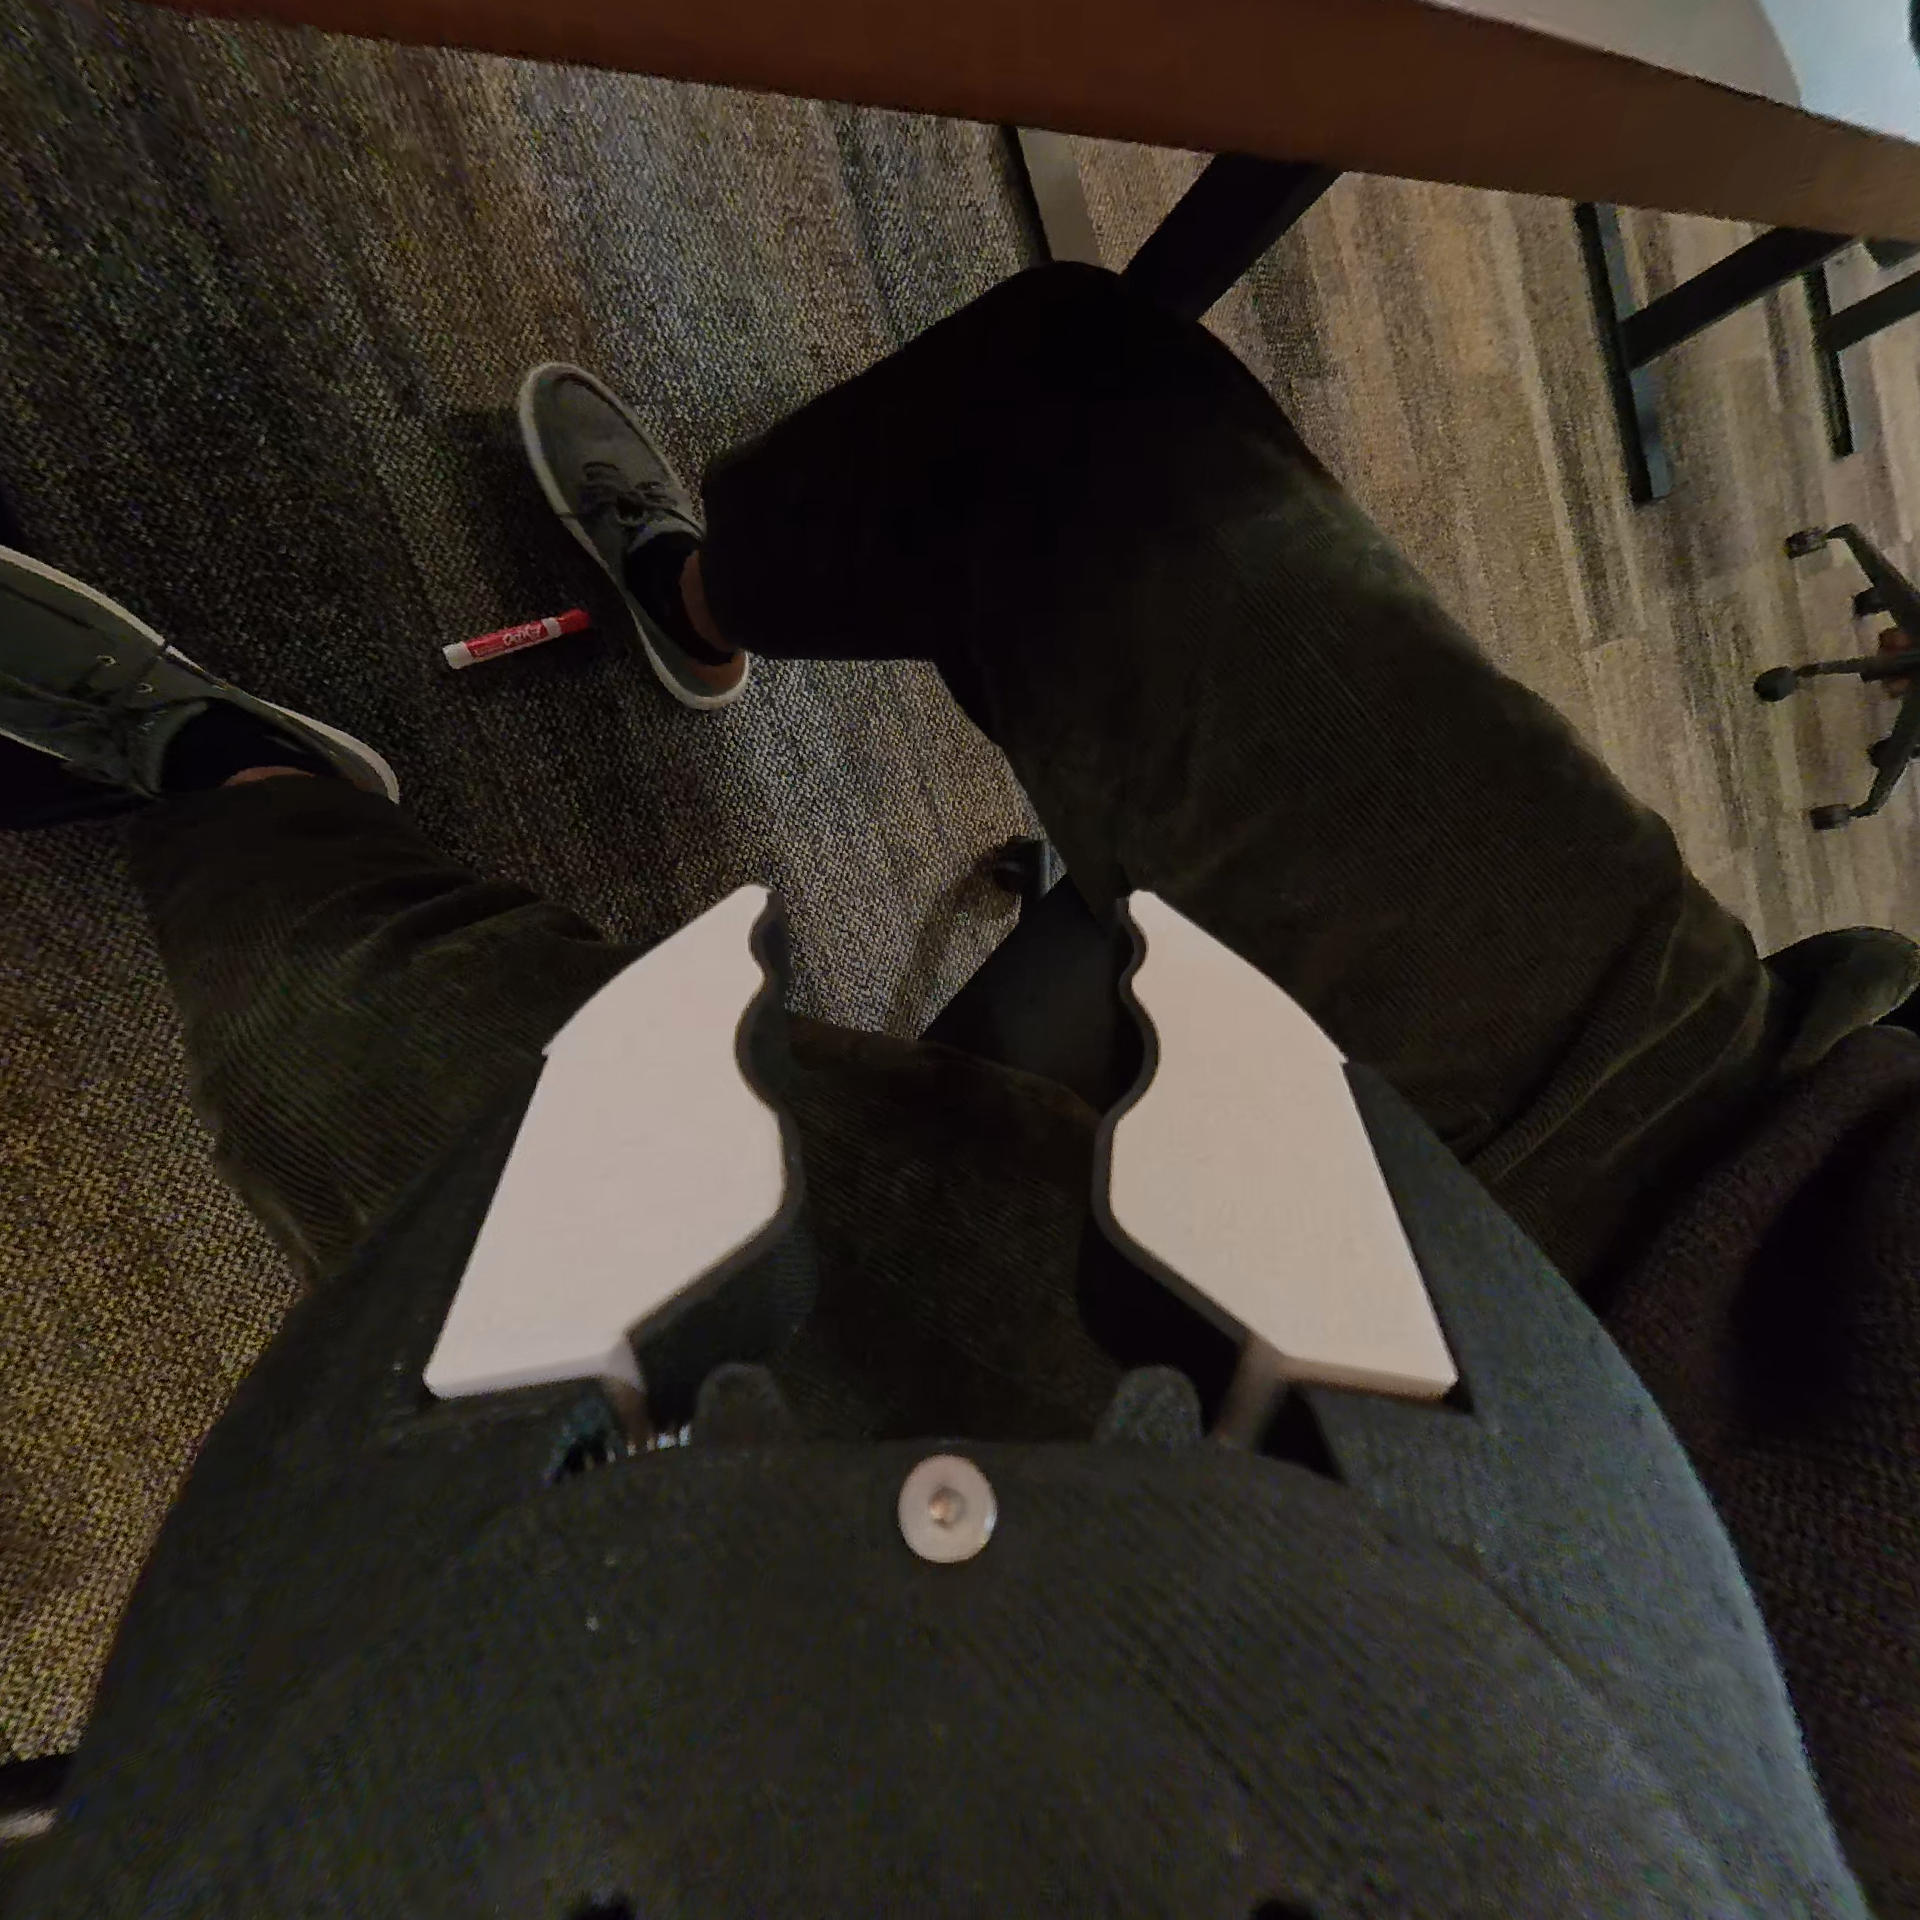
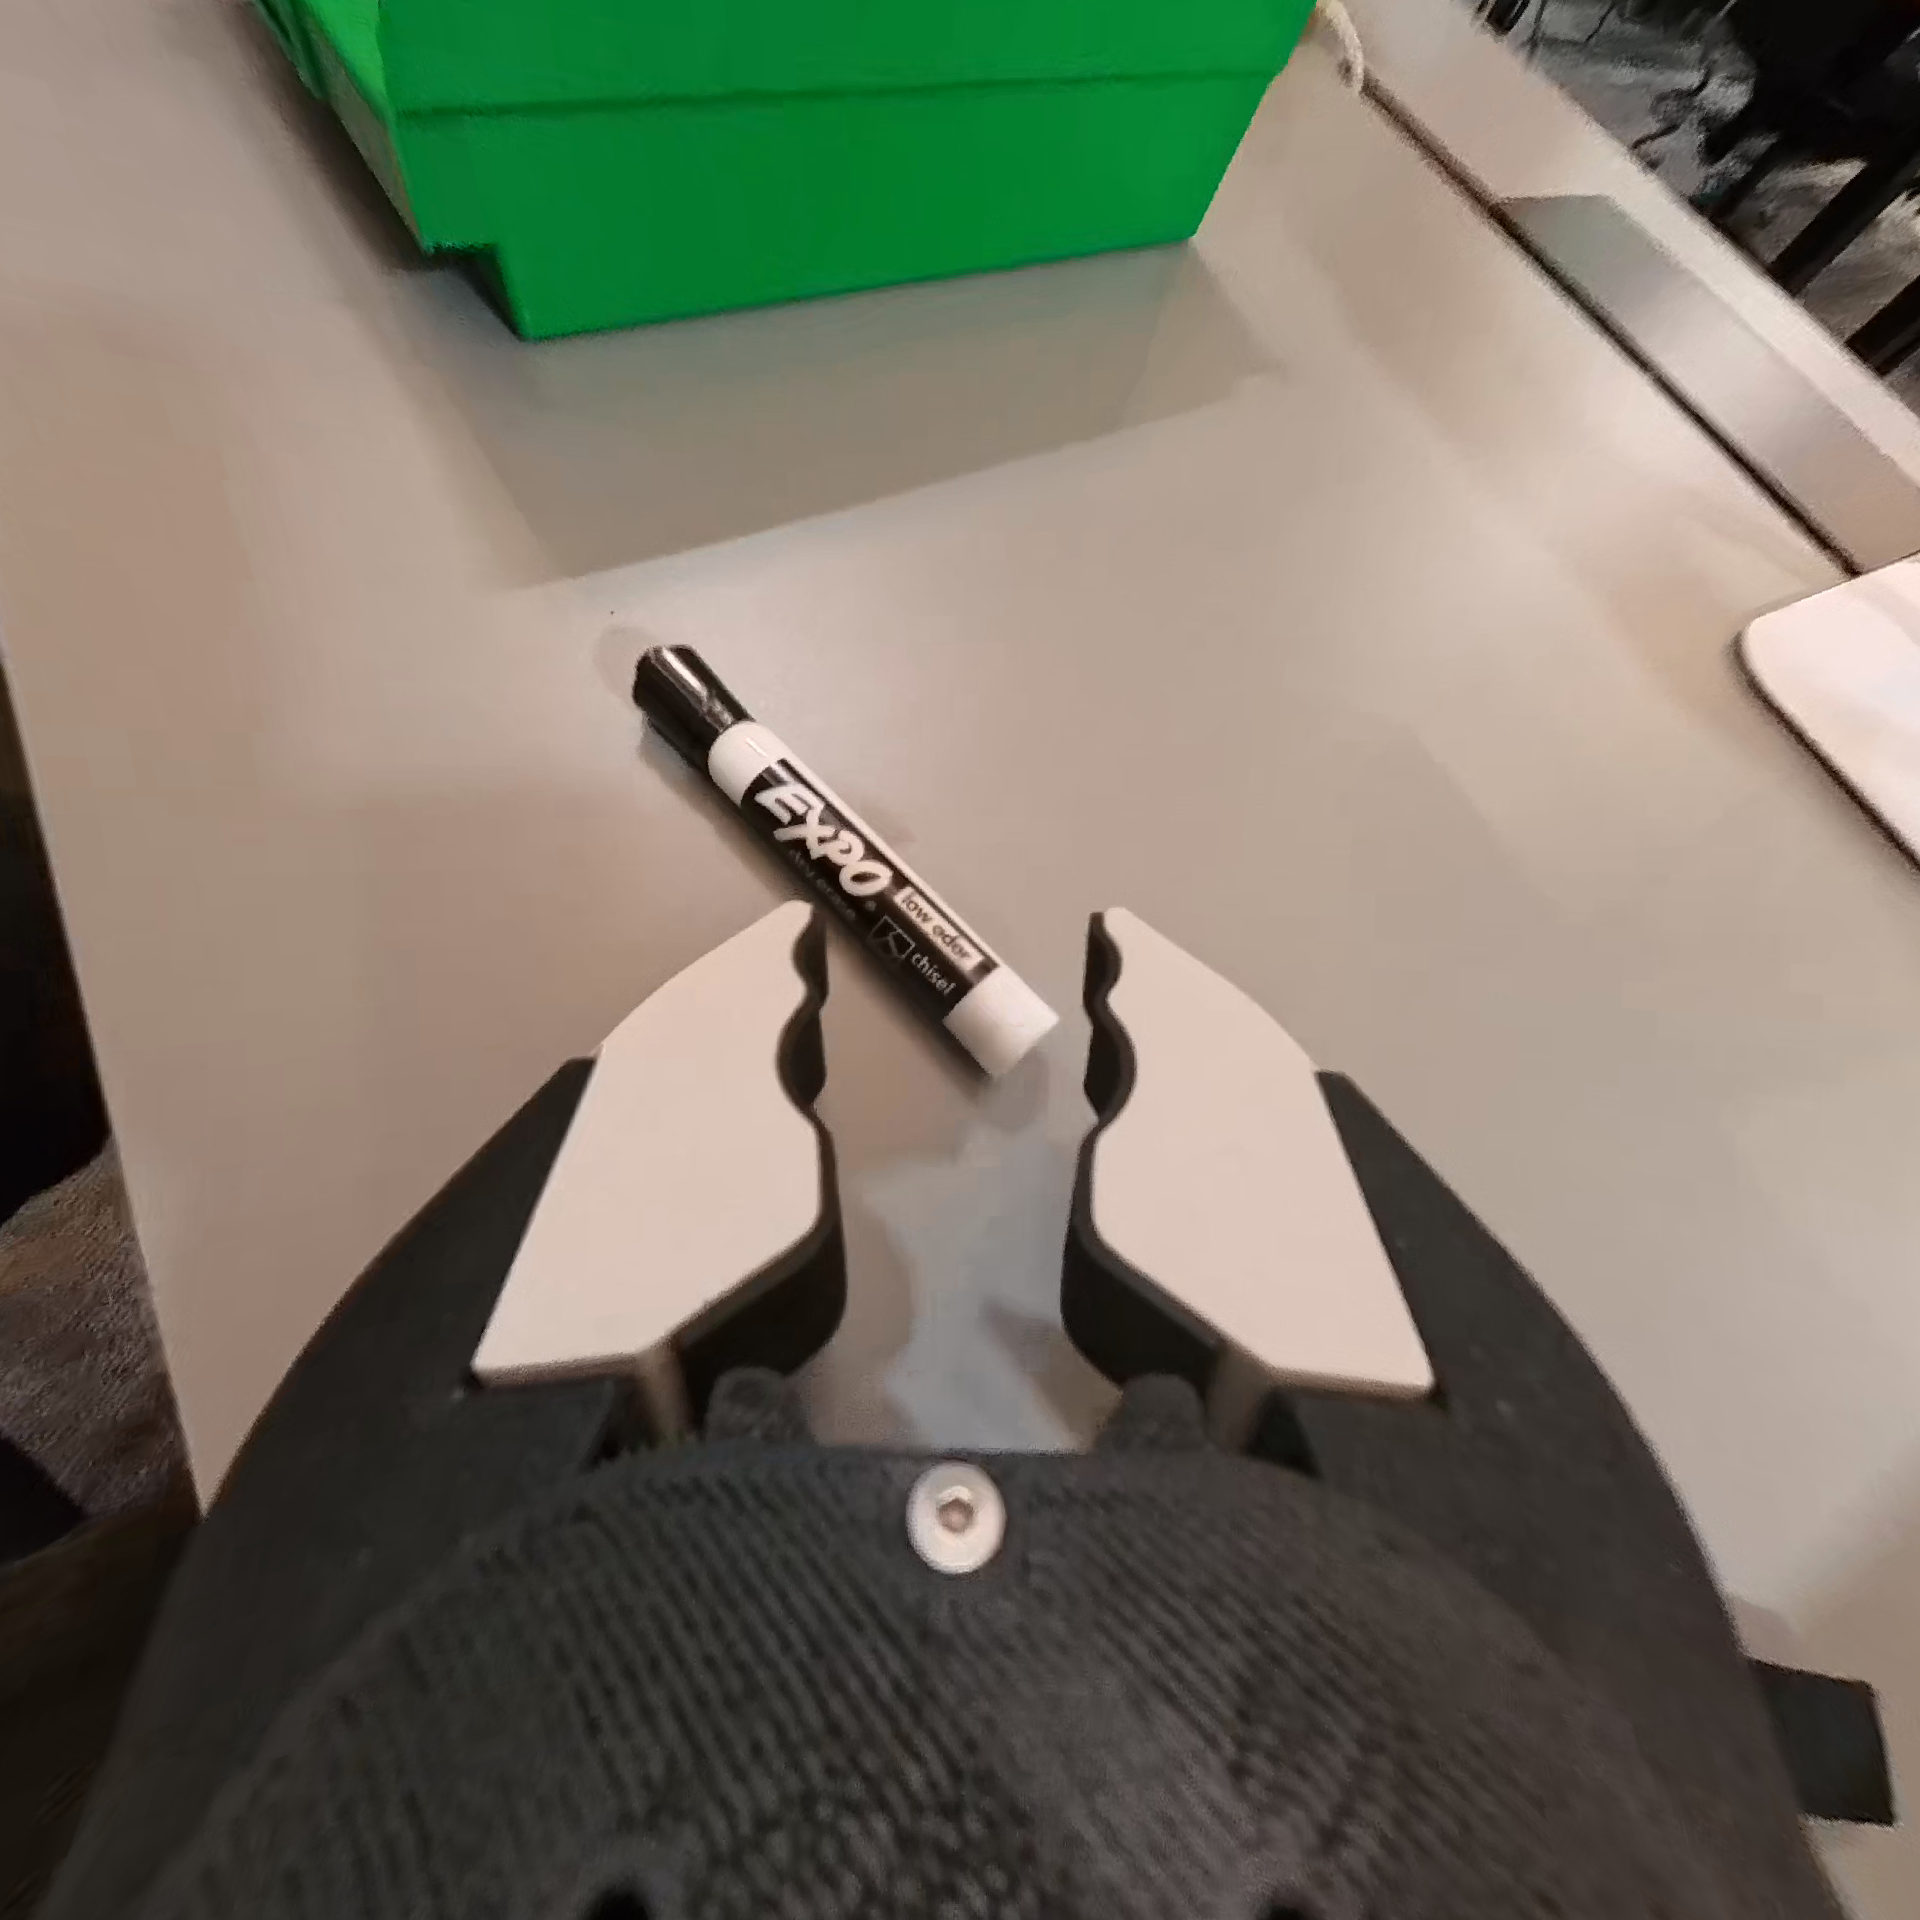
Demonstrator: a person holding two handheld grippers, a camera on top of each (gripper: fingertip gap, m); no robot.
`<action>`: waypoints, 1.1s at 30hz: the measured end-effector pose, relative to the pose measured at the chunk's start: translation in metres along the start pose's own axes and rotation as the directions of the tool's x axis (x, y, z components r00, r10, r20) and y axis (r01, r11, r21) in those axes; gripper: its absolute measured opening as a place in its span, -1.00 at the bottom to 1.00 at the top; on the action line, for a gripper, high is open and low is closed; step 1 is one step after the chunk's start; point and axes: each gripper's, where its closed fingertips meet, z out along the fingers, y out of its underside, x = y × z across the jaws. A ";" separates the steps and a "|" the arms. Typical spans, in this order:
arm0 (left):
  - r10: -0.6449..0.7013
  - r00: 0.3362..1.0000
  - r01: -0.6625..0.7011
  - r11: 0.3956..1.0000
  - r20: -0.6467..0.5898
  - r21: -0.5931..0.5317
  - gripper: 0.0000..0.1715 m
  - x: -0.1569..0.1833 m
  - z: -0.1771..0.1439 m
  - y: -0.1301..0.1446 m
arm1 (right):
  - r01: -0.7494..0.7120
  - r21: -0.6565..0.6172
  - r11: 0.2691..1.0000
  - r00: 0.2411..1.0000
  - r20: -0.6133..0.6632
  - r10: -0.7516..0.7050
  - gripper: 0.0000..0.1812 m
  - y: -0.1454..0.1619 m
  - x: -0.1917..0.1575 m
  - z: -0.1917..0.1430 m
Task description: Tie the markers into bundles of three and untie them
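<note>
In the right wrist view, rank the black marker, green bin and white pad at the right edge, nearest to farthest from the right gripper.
From the right gripper, open:
1. Black marker, lying at the fingertips, slanting up-left.
2. White pad, off to the right edge.
3. Green bin, farthest, straight ahead on the table.

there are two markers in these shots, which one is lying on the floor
The red marker. It lies on the carpet beside a person's shoe, below the left gripper. The black marker lies on the table, at the open right gripper.
</note>
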 end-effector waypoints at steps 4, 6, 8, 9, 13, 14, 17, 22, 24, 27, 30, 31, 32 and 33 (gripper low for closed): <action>-0.001 1.000 0.001 1.000 0.006 0.027 -0.28 -0.002 -0.002 -0.005 | -0.004 0.071 0.997 1.000 0.006 0.004 -0.47 -0.027 -0.004 -0.018; -0.001 1.000 0.000 0.999 0.013 0.051 -0.28 -0.003 -0.004 -0.010 | 0.003 0.118 0.993 0.999 0.038 -0.007 -0.47 -0.047 -0.018 -0.028; 0.024 0.997 -0.036 0.987 0.075 0.158 -0.28 -0.008 -0.013 -0.030 | 0.017 0.161 0.987 0.995 0.097 -0.033 -0.45 -0.065 -0.044 -0.037; 0.059 0.988 -0.093 0.964 0.140 0.251 -0.28 -0.011 -0.025 -0.048 | 0.034 0.182 0.983 0.989 0.135 -0.059 -0.44 -0.073 -0.061 -0.042; 0.123 0.899 -0.330 0.821 0.419 0.466 -0.25 -0.017 -0.083 -0.098 | 0.106 0.305 0.947 0.923 0.324 -0.208 -0.44 -0.088 -0.158 -0.066; 0.118 0.881 -0.363 0.791 0.459 0.493 -0.24 -0.020 -0.093 -0.104 | 0.099 0.319 0.943 0.894 0.387 -0.225 -0.47 -0.083 -0.187 -0.071; 0.105 0.879 -0.357 0.791 0.464 0.497 -0.24 -0.032 -0.098 -0.103 | 0.099 0.278 0.955 0.793 0.558 -0.244 -0.49 -0.044 -0.266 -0.071; -0.038 0.943 -0.156 0.828 0.331 0.538 -0.27 -0.048 -0.110 -0.080 | 0.278 0.068 0.958 0.695 0.674 -0.249 -0.47 0.061 -0.332 -0.012; -0.085 0.944 -0.111 0.829 0.320 0.549 -0.26 -0.052 -0.122 -0.072 | 0.246 -0.049 0.968 0.702 0.697 -0.143 -0.48 0.089 -0.339 0.019; -0.156 0.925 -0.061 0.838 0.345 0.542 -0.24 -0.074 -0.136 -0.045 | 0.116 -0.193 0.974 0.694 0.718 0.060 -0.48 0.112 -0.346 0.076; -0.291 0.883 0.072 0.859 0.369 0.507 -0.24 -0.113 -0.142 0.012 | 0.101 -0.278 0.955 0.691 0.711 0.134 -0.48 0.149 -0.349 0.153; -0.340 0.867 0.133 0.863 0.365 0.488 -0.24 -0.125 -0.142 0.035 | 0.154 -0.297 0.942 0.699 0.707 0.109 -0.48 0.172 -0.349 0.181; -0.388 0.847 0.195 0.863 0.363 0.467 -0.25 -0.136 -0.141 0.059 | 0.219 -0.319 0.922 0.706 0.704 0.076 -0.47 0.198 -0.348 0.206; -0.433 0.824 0.253 0.858 0.365 0.448 -0.25 -0.146 -0.141 0.083 | 0.277 -0.339 0.899 0.708 0.704 0.048 -0.47 0.225 -0.347 0.230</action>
